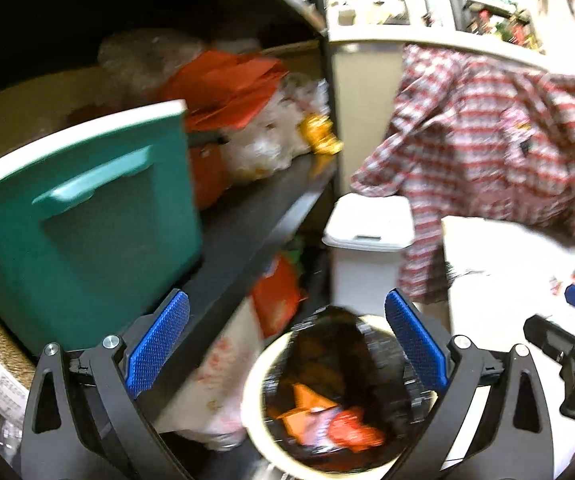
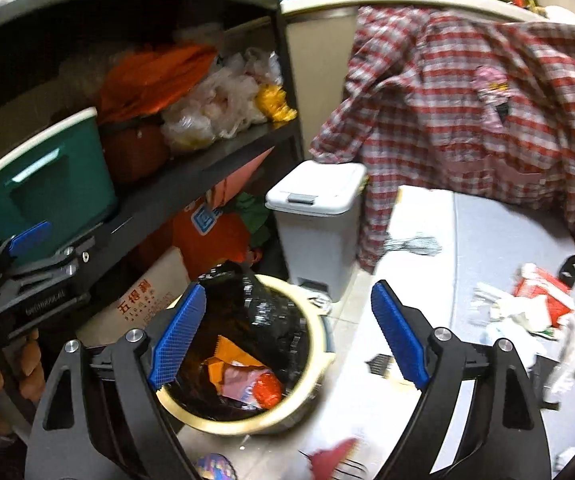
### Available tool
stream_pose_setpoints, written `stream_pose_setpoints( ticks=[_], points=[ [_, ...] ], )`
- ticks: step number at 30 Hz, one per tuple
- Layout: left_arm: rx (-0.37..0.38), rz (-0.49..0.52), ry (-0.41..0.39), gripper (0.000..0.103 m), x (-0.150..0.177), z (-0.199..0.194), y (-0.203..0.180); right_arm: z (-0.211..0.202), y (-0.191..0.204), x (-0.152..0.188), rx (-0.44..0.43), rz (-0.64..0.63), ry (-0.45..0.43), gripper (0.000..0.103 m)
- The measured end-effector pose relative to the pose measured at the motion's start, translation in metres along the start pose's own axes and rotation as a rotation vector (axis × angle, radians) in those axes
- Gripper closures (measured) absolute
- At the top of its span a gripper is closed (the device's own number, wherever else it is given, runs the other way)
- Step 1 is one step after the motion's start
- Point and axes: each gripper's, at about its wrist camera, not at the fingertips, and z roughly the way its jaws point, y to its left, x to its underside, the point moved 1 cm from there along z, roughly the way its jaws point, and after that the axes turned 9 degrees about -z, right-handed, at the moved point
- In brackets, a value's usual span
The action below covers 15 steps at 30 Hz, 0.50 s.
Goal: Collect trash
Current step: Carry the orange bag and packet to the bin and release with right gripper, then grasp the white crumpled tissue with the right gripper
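Below both spread, empty tools, left (image 1: pixel 287 338) and right (image 2: pixel 287 326): the lined trash bin (image 2: pixel 319 354) with wrappers (image 2: pixel 247 380).

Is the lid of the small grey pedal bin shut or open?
Shut. In the right wrist view the lid lies flat on the grey pedal bin, with no gap at its front latch.

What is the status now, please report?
Left gripper open, empty. Right gripper open, empty. Trash bin below, wrappers inside. Litter on the mat; nothing blocking.
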Motion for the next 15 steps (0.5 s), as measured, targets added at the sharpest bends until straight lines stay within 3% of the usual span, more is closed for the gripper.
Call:
stream_pose_setpoints(
  ticks=[5, 15],
  points=[
    [0.088, 0.041, -0.037, 0.008, -0.003, -0.018, -0.047, -0.041, -0.043, 0.021, 0.107, 0.028, -0.019, 0.019],
    [0.27, 0.067, -0.012, 0.008, 0.006, -0.036, -0.15, -0.093, -0.149, 0.082, 0.399, 0.205, -0.016, 0.019]
  ],
)
